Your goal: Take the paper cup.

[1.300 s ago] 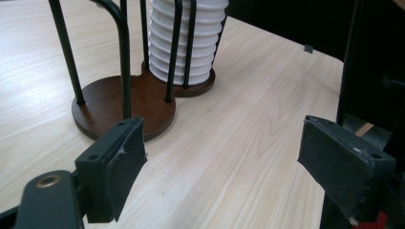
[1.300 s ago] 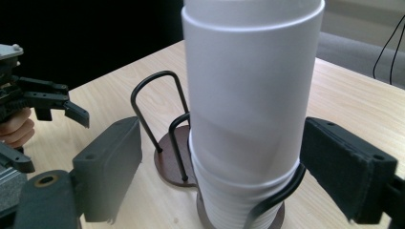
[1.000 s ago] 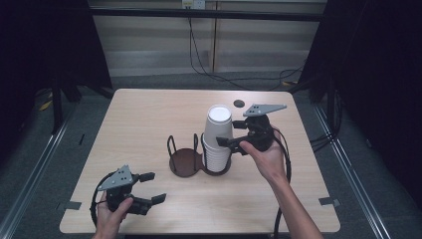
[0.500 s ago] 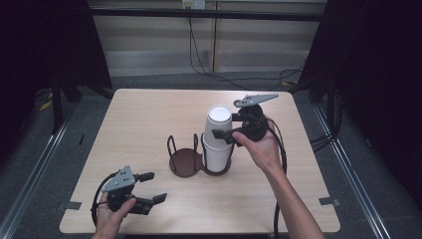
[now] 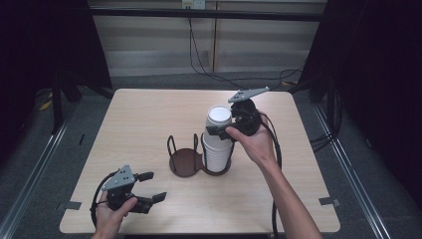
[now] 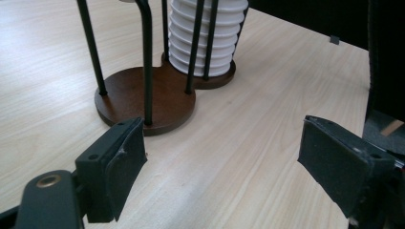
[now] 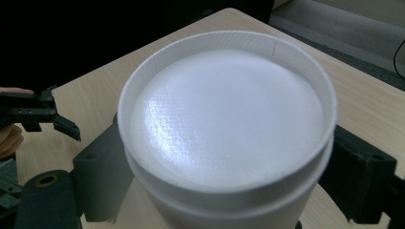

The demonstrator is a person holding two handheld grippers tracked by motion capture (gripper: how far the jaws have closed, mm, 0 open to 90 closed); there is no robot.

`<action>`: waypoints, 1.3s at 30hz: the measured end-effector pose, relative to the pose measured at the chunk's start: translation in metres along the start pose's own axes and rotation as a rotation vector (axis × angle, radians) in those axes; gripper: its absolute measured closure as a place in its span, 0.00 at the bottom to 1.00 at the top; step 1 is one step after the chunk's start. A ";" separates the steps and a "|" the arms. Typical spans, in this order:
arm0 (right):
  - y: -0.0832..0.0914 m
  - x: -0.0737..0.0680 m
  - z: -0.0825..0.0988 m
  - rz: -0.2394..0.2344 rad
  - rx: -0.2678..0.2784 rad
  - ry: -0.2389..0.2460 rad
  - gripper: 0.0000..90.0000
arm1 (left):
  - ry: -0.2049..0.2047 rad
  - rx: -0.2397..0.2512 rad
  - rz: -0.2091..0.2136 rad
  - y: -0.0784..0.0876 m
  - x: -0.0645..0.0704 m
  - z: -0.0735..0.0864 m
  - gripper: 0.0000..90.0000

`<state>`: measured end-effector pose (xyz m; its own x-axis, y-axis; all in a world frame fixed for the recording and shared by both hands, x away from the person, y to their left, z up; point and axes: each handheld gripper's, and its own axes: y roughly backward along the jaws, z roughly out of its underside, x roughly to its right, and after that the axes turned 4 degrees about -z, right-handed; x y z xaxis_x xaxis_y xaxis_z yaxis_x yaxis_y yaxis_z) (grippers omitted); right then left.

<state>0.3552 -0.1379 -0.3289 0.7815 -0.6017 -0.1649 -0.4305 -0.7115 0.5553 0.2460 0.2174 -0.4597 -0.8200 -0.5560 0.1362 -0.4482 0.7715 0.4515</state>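
A stack of white paper cups stands upside down in the right ring of a dark wire holder with two round wooden bases. My right gripper comes in from the right at the stack's top. Its jaws lie against both sides of the top cup, shut on it. My left gripper rests near the table's front left corner, open, with nothing between its jaws. In the left gripper view the holder's empty left base lies just beyond my left gripper, with the ribbed cups behind.
The light wooden table has bare surface left of and behind the holder. A cable trails from the right gripper along the forearm. Dark floor and metal rails surround the table.
My right gripper has moved left and slightly up, from beside the stack to around its top cup. The left gripper has stayed put.
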 end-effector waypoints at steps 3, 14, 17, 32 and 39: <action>-0.001 0.000 -0.002 0.003 -0.009 0.002 0.17 | -0.014 -0.013 0.004 -0.002 0.001 0.000 0.18; -0.006 0.002 -0.005 0.005 -0.055 0.014 0.22 | -0.017 -0.026 0.011 -0.002 0.001 0.000 0.18; -0.007 0.002 -0.006 0.006 -0.058 0.022 0.22 | -0.013 -0.027 0.013 -0.003 0.002 0.000 0.18; -0.004 0.000 -0.012 0.009 -0.075 0.039 0.24 | 0.001 -0.028 0.017 -0.002 0.001 0.000 0.18; 0.003 -0.002 -0.015 0.007 -0.036 0.038 0.24 | 0.002 -0.026 0.014 -0.003 0.000 0.000 0.18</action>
<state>0.3591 -0.1340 -0.3149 0.7953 -0.5920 -0.1304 -0.4202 -0.6934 0.5854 0.2468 0.2152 -0.4610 -0.8253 -0.5459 0.1447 -0.4273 0.7711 0.4721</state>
